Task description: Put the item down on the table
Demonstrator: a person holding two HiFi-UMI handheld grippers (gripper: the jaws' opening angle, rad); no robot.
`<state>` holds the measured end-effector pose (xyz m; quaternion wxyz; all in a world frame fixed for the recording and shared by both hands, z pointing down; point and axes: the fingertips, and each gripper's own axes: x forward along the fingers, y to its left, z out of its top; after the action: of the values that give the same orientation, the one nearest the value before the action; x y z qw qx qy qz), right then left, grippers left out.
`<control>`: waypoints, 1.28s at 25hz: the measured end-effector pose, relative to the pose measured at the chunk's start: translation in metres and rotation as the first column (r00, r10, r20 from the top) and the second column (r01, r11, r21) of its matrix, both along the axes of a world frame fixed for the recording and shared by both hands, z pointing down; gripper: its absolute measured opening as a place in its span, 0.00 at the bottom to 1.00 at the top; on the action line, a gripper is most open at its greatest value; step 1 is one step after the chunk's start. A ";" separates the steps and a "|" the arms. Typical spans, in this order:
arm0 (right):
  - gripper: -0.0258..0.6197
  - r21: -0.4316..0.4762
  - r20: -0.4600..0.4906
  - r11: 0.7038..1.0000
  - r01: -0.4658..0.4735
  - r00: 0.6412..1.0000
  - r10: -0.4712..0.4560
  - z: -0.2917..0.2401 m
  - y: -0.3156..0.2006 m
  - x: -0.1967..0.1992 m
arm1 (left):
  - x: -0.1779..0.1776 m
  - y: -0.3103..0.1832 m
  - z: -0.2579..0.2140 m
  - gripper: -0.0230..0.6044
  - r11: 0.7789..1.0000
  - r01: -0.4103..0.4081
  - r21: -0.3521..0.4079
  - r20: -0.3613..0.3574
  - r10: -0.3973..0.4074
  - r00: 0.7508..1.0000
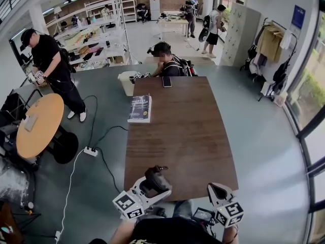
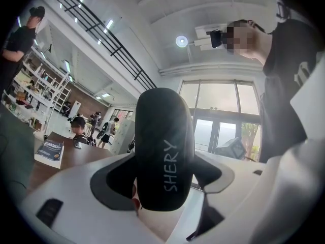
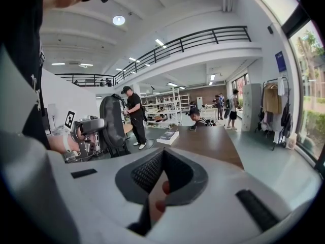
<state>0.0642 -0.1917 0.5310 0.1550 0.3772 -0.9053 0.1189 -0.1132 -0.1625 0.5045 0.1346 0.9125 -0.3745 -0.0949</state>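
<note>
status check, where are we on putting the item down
Left tongs shut on black SHERY item, held above table near end, not down. Right tongs shut, empty. Book, phone far off.

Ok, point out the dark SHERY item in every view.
Head view: the dark SHERY item is at bottom centre, by the near edge of the table.
Left gripper view: it fills the centre, clamped between the jaws.
Right gripper view: it is left of centre, standing upright.
Shared landmark: the book on the table, seen in all three views.
</note>
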 end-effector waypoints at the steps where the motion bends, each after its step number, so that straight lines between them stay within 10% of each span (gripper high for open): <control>1: 0.02 -0.001 0.000 1.000 -0.005 1.000 0.005 0.000 -0.001 0.002 | 0.001 -0.002 0.000 0.58 1.000 -0.003 -0.002 0.002 0.003 1.000; 32: 0.02 -0.018 0.000 0.996 -0.083 0.997 0.083 0.008 -0.002 0.031 | 0.019 -0.028 0.046 0.58 0.993 -0.026 -0.113 0.100 0.037 0.994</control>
<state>0.0950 -0.1936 0.5387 0.1527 0.4131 -0.8878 0.1334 -0.0941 -0.1908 0.5504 0.1676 0.9130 -0.3711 -0.0247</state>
